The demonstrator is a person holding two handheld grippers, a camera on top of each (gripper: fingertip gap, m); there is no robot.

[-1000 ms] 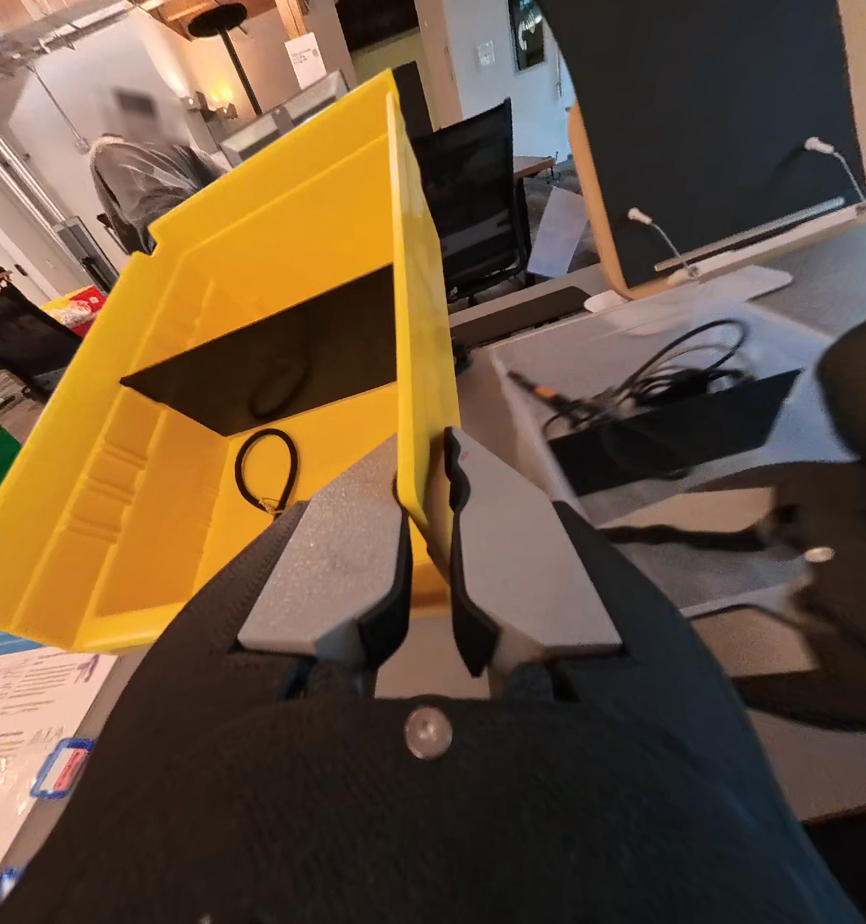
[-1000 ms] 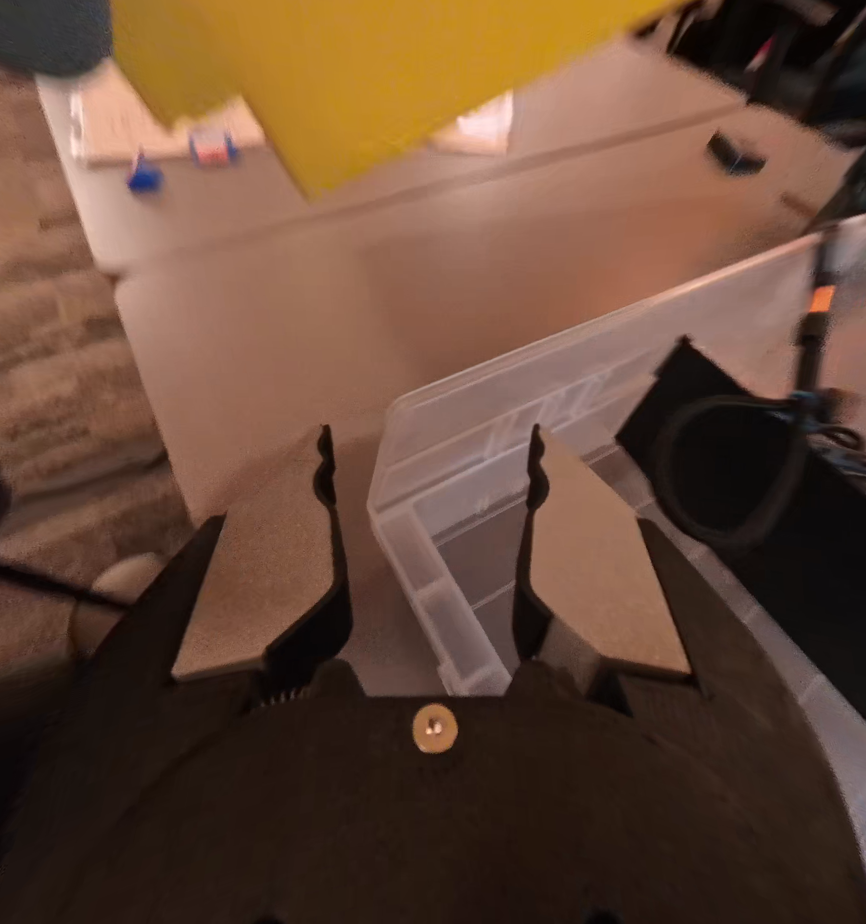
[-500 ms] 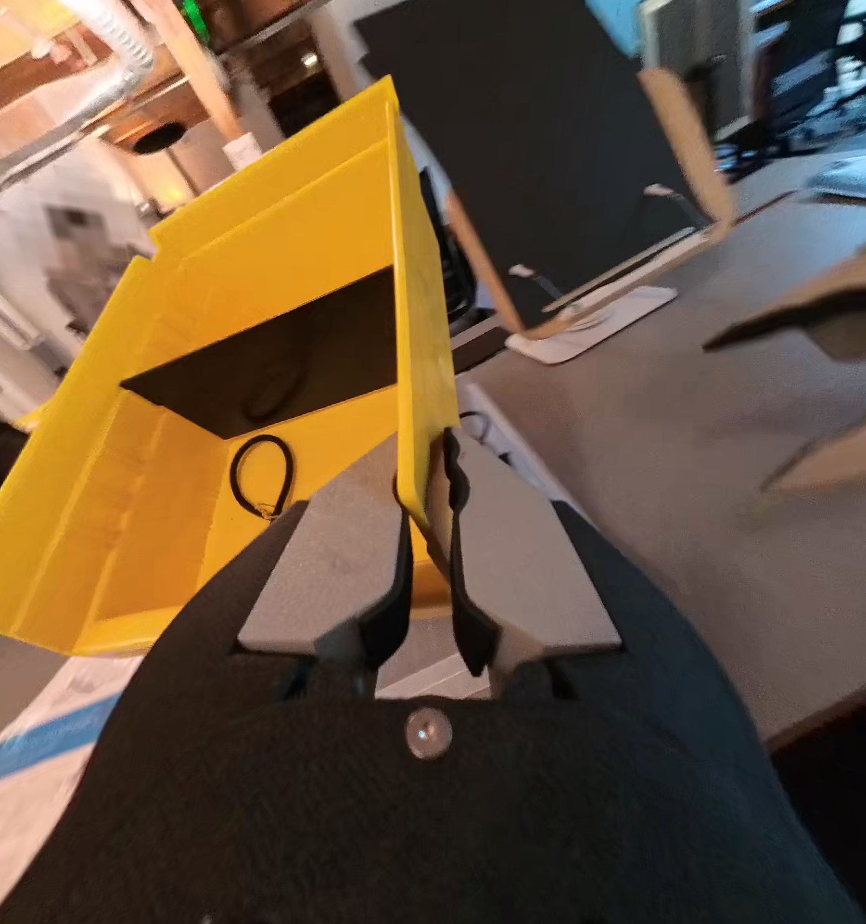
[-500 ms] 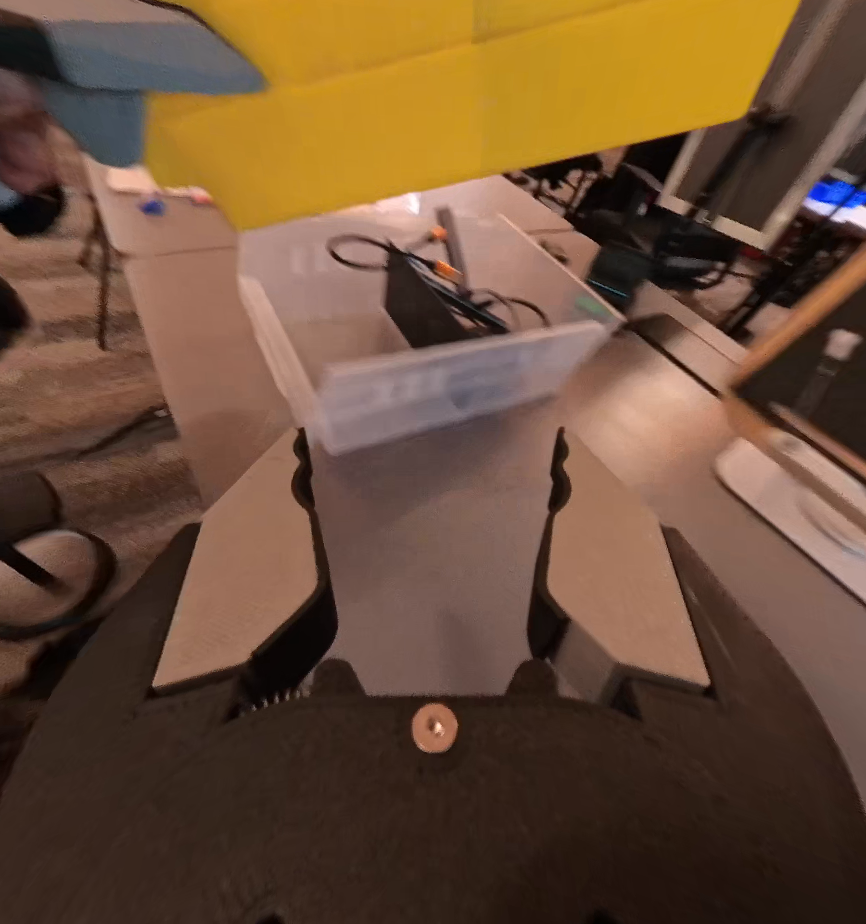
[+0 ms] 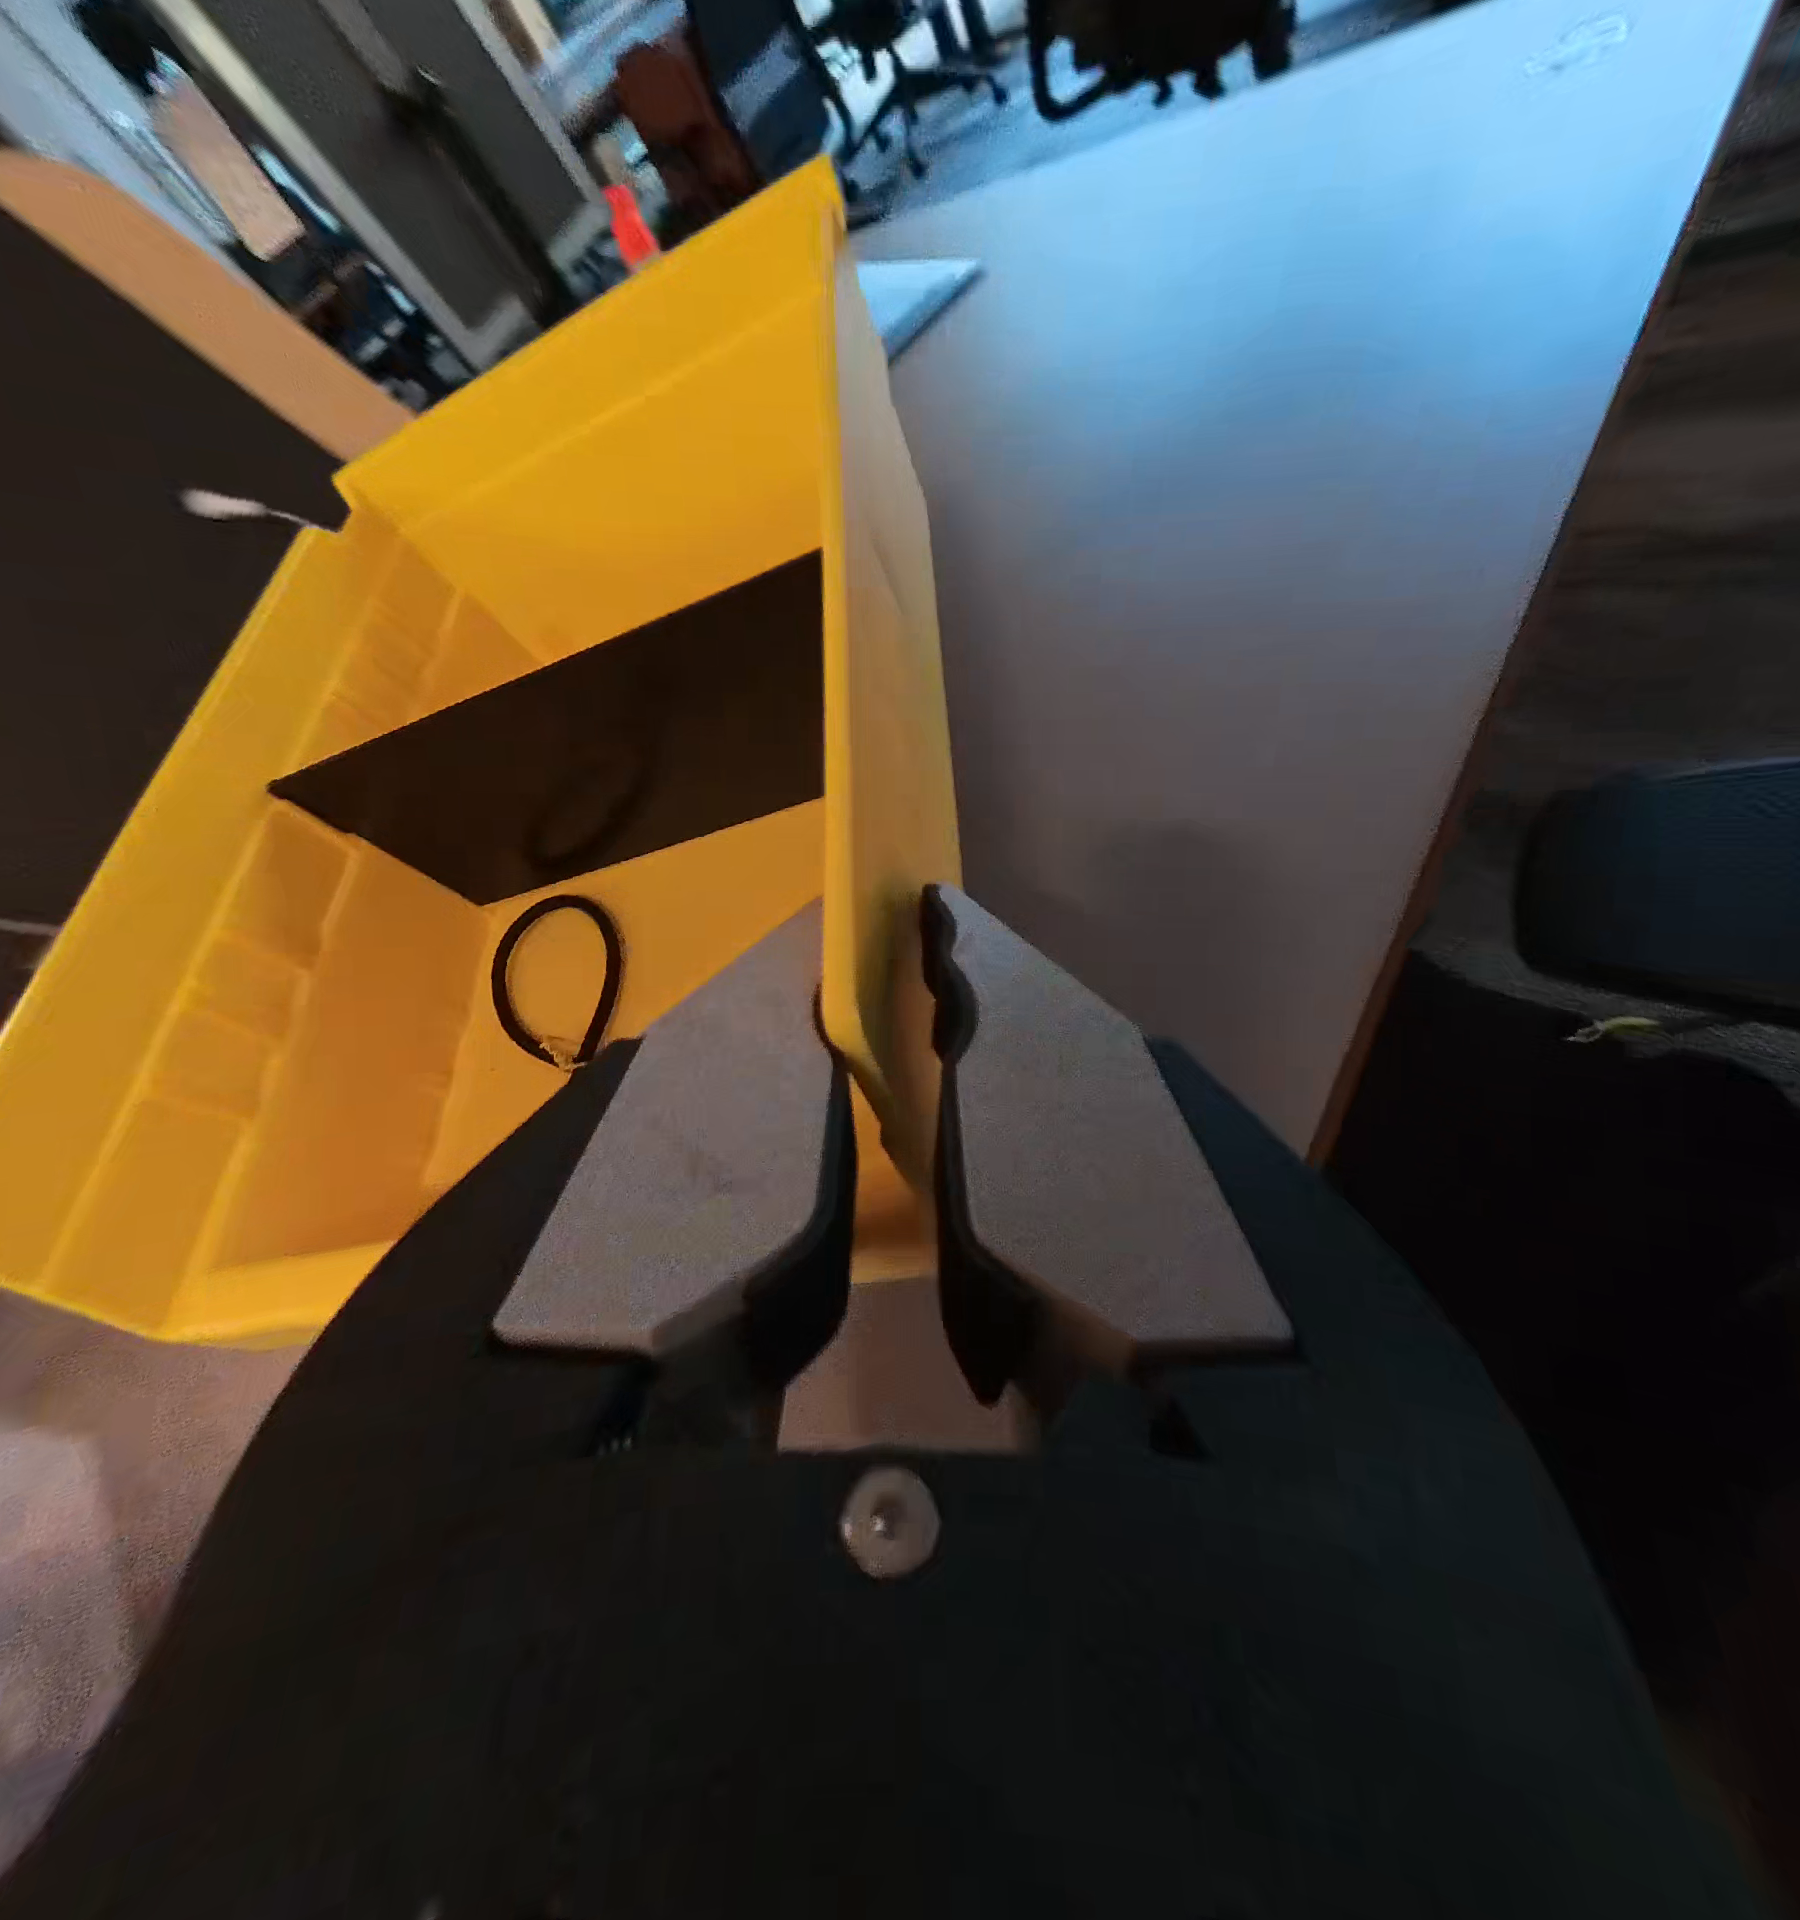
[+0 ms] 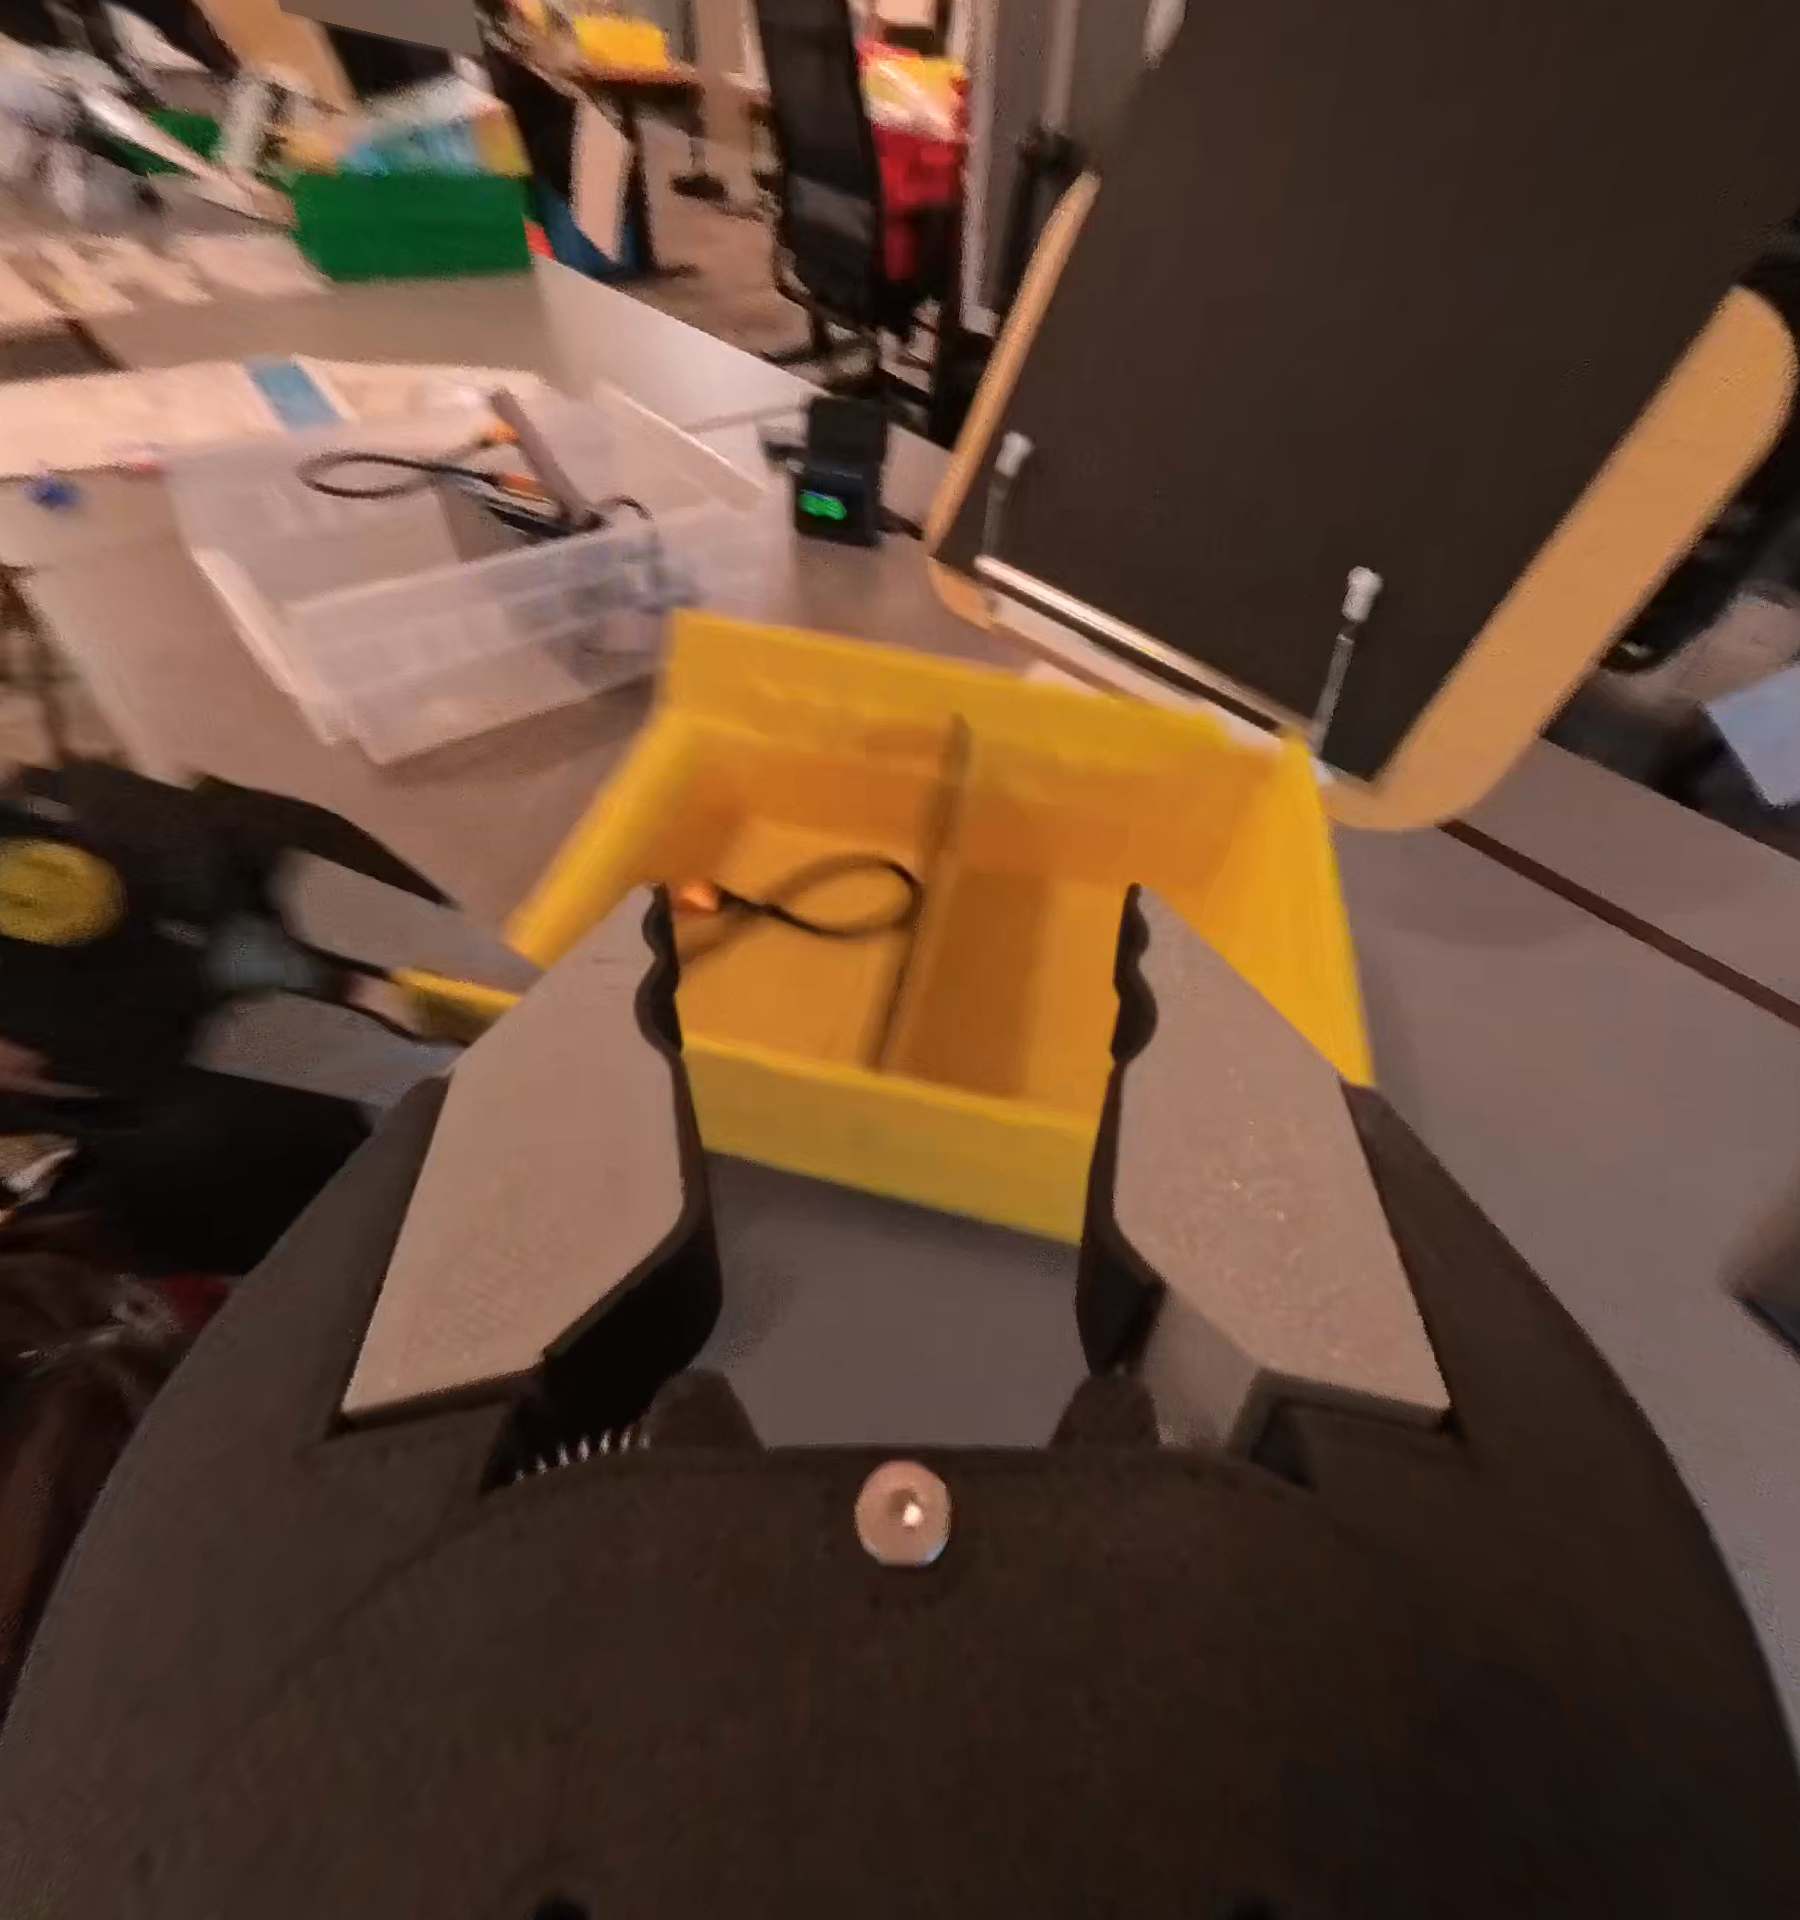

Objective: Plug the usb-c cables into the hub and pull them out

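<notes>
The left gripper (image 5: pixel 880 961), fingers pinching its wall, is swinging the yellow bin (image 6: pixel 1280 894) down onto the worktop (image 6: pixel 1561 1049); the right gripper (image 6: pixel 891 966) is hanging wide, empty, cable (image 6: pixel 834 896) ready.

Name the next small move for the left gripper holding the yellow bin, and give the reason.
Probably lower the yellow bin flat onto the table before letting go. The left gripper has its jaws clamped on the bin's side wall, and the black cable lies loose inside beside the black divider. The right gripper is open and holds nothing, so it could then reach in for the cable.
</notes>
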